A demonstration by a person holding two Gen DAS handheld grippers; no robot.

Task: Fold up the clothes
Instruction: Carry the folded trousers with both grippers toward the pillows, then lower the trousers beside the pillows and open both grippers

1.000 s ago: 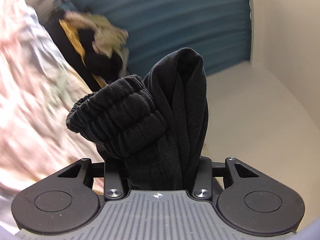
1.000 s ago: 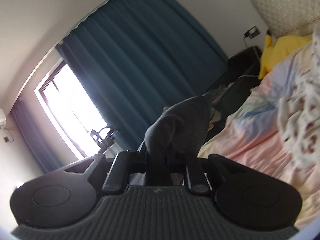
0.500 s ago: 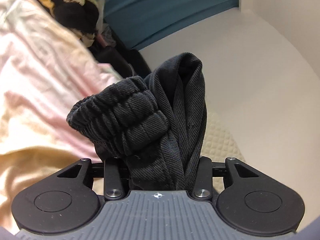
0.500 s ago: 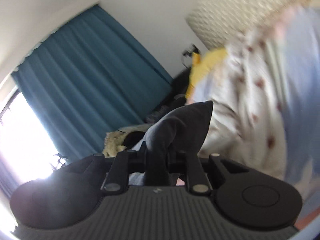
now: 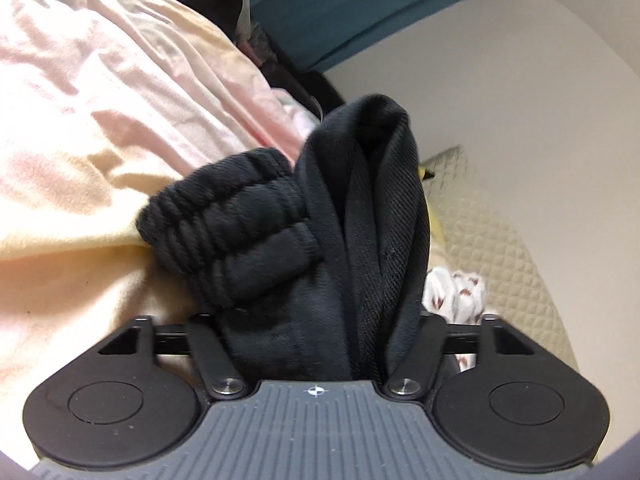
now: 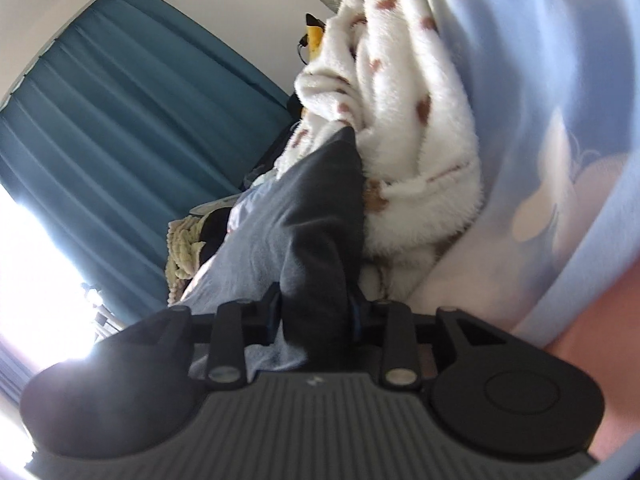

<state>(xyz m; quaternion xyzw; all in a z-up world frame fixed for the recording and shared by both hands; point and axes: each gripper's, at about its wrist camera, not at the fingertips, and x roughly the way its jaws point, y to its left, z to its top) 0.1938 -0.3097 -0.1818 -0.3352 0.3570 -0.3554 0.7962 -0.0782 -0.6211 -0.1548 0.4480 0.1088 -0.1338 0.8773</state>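
Observation:
My left gripper (image 5: 320, 320) is shut on a black garment (image 5: 360, 216); its gathered elastic band (image 5: 232, 236) bulges out to the left between the jaws. My right gripper (image 6: 316, 312) is shut on dark fabric (image 6: 320, 220), which may be the same garment; a peak of it sticks up past the fingers. The fabric hides the fingertips in both views. Both grippers hang over the bed.
A pink and cream bedsheet (image 5: 100, 100) fills the left of the left wrist view. A white fluffy blanket with brown spots (image 6: 400, 100) and a pale blue cover (image 6: 540, 120) lie by the right gripper. A clothes pile (image 6: 184, 248), teal curtain (image 6: 120, 120) and quilted headboard (image 5: 500, 240) stand behind.
Both grippers have swung down from facing the curtain and window toward the bed, keeping hold of the dark fabric. The blanket and sheet are now close in front.

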